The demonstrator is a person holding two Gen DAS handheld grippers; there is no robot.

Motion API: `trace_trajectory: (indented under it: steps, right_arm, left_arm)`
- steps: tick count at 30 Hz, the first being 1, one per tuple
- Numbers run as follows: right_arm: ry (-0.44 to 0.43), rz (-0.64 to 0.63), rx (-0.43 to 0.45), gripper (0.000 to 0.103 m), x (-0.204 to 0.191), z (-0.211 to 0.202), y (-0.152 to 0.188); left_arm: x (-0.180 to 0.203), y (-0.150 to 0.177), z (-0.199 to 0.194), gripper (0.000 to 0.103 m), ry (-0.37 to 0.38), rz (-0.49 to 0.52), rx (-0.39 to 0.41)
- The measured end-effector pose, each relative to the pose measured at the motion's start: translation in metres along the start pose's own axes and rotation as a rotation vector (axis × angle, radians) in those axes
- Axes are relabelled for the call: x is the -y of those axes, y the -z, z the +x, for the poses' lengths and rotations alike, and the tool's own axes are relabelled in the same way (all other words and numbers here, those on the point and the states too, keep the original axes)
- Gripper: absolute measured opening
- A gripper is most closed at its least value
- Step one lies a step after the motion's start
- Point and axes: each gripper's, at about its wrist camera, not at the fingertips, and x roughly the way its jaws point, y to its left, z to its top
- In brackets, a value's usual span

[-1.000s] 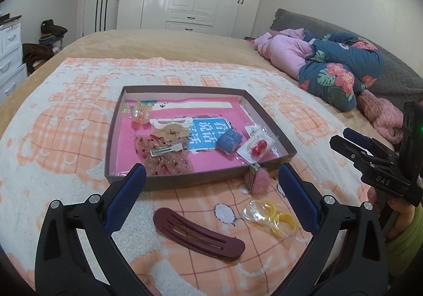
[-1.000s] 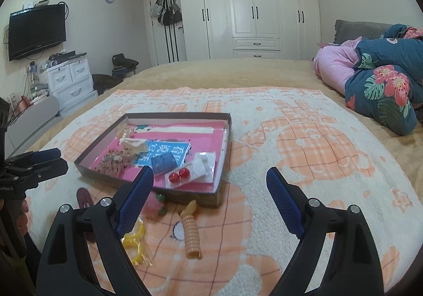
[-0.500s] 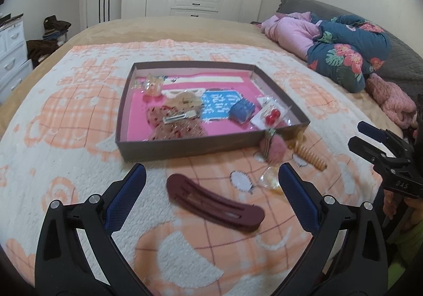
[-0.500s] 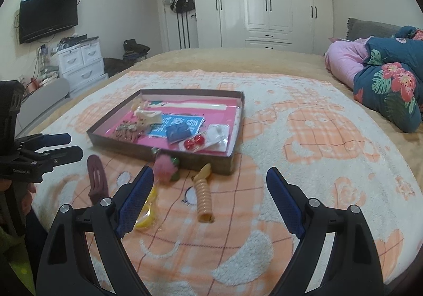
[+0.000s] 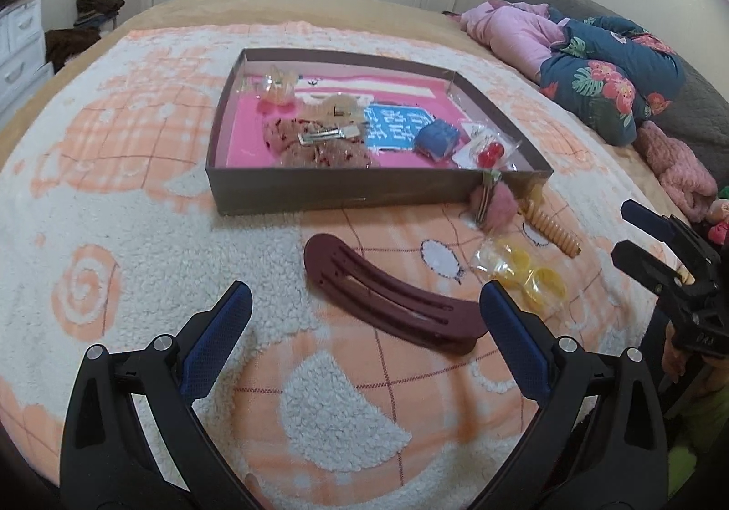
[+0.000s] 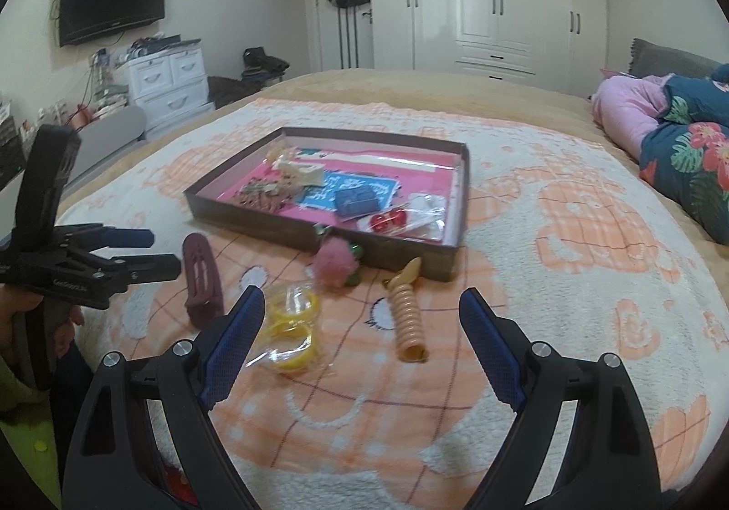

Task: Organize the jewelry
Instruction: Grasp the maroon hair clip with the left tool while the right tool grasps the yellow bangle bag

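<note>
Four pieces lie on the bed outside the tray (image 5: 319, 191): clip (image 5: 392, 296), pompom (image 5: 499, 202), coil (image 6: 408, 314), rings (image 6: 291, 328). Both grippers' (image 5: 364, 314) (image 6: 362, 314) fingers spread, empty.

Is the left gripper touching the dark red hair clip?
Apart. The left wrist view shows the left gripper open above the dark red hair clip, with blanket visible between clip and both fingertips.
</note>
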Motion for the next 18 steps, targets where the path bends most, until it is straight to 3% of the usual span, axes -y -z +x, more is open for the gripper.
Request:
trace_trajectory:
  steps: [4,9,18]
  right_arm:
    - [-0.023,-0.030,-0.019,0.084,-0.010,0.004,0.004]
    - [-0.058,-0.067,-0.058,0.080,-0.022,0.015,0.009]
    - [-0.081,-0.099,-0.111,0.074,-0.030,0.035,0.016]
  left_arm:
    - [-0.003,0.001,0.004,0.088,0.018,-0.007,-0.014]
    - [-0.006,0.004,0.016,0.076,0.076,-0.044,-0.056]
    - [-0.013,0.001,0.025,0.073,0.135,-0.095,-0.061]
